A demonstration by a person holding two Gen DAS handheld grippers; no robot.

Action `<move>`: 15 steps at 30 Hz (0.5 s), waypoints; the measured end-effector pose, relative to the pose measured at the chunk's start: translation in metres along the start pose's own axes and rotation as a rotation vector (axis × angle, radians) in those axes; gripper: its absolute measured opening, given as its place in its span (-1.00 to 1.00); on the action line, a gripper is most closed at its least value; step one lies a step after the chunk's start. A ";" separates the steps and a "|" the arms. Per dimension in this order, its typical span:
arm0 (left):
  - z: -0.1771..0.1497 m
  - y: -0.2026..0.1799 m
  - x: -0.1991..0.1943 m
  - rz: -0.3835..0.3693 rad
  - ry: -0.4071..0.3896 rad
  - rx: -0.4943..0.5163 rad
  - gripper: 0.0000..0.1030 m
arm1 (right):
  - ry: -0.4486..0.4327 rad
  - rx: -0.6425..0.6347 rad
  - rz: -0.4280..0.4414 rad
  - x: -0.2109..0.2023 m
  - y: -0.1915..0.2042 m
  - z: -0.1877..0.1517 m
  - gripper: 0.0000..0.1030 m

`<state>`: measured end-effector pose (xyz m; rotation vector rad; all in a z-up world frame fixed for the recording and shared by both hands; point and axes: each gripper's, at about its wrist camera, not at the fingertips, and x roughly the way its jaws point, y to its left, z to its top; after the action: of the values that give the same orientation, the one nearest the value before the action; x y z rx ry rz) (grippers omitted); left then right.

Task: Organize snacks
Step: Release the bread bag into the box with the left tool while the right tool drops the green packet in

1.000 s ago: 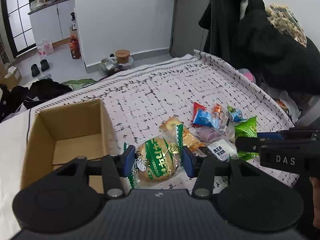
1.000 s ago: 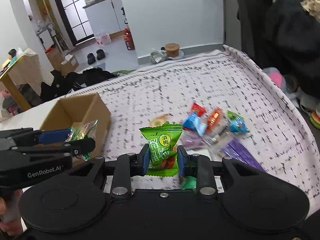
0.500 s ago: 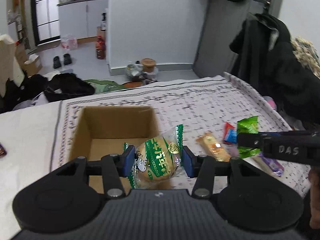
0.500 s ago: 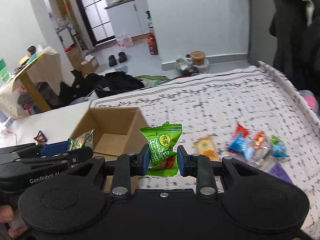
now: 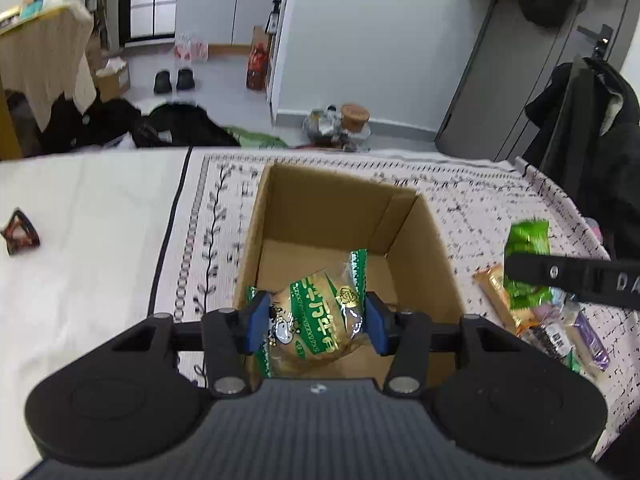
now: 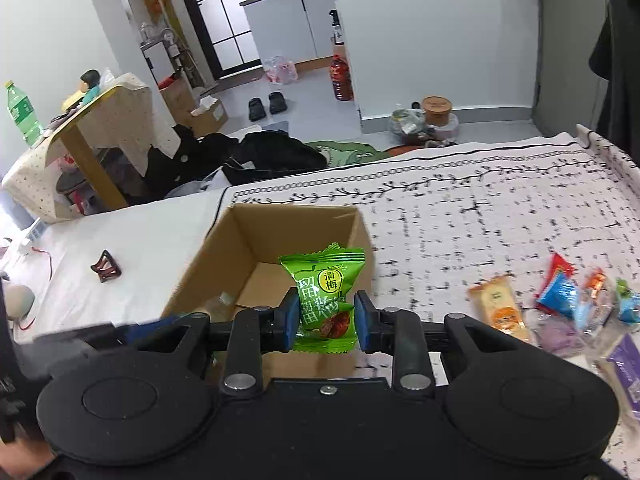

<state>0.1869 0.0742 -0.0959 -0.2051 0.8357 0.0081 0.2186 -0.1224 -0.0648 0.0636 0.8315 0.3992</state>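
My left gripper is shut on a wrapped bun in a clear green-printed packet, held over the near side of an open brown cardboard box. My right gripper is shut on a small green plum-candy packet, held at the near right rim of the same box. The right gripper's arm and its green packet show at the right of the left wrist view. The left gripper appears blurred at the lower left of the right wrist view. What I see of the box floor is bare.
Several loose snack packets lie on the patterned cloth right of the box, among them an orange bar. A small dark red object lies on the white sheet at left. Clothes, shoes and bottles sit on the floor beyond.
Both grippers have swung left from the snack pile to the box, each keeping its packet. The box now sits right in front of both cameras.
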 end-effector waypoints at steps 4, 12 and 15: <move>-0.009 0.002 0.004 -0.001 0.015 -0.013 -0.06 | -0.006 0.006 0.020 0.005 0.009 0.001 -0.46; -0.020 0.001 -0.004 -0.003 0.045 0.004 0.00 | -0.035 -0.022 0.084 0.005 0.016 0.006 0.01; -0.020 -0.001 -0.008 0.009 0.044 0.012 0.08 | -0.040 -0.002 0.092 -0.002 0.007 0.005 0.10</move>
<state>0.1667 0.0704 -0.1025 -0.1908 0.8805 0.0073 0.2190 -0.1166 -0.0582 0.1075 0.7906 0.4840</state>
